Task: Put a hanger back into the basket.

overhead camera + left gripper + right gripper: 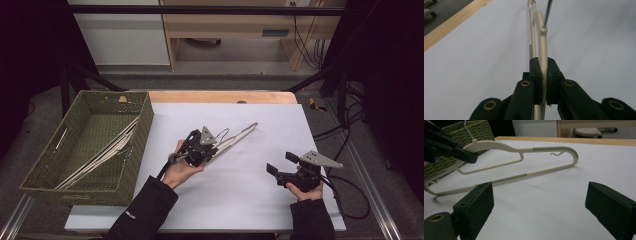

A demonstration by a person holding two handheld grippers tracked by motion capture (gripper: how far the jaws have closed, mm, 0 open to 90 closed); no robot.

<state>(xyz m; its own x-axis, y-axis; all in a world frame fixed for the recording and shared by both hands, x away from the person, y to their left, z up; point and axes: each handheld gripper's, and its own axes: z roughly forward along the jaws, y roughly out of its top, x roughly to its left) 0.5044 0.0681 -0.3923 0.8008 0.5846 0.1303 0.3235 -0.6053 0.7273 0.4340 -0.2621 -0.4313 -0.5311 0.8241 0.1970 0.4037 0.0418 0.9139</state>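
High view: left gripper (216,145) near table centre, jaws clamped on a cream plastic hanger (240,134) that runs out toward 2 o'clock over the white sheet (260,200). In the left gripper view the pads pinch the hanger's top bar (543,60) edge-on, just below the neck where the metal hook (547,12) enters. Right gripper (274,171) sits at about 4 o'clock from the hanger, well apart, jaws spread wide with nothing between them. Right gripper view shows the hanger (524,161) tilted up on its edge, far tip at 2 o'clock, hook end toward the wicker basket (477,130) at 10 o'clock. Basket (145,120) at 9 o'clock already holds more hangers (100,156).

Handling guess: light, stiff, thin plastic, smooth so likely slippery; long, so it will swing if held at one end. Best hold looks like the thick top bar beside the neck, or the ribbed grey strips (550,148).
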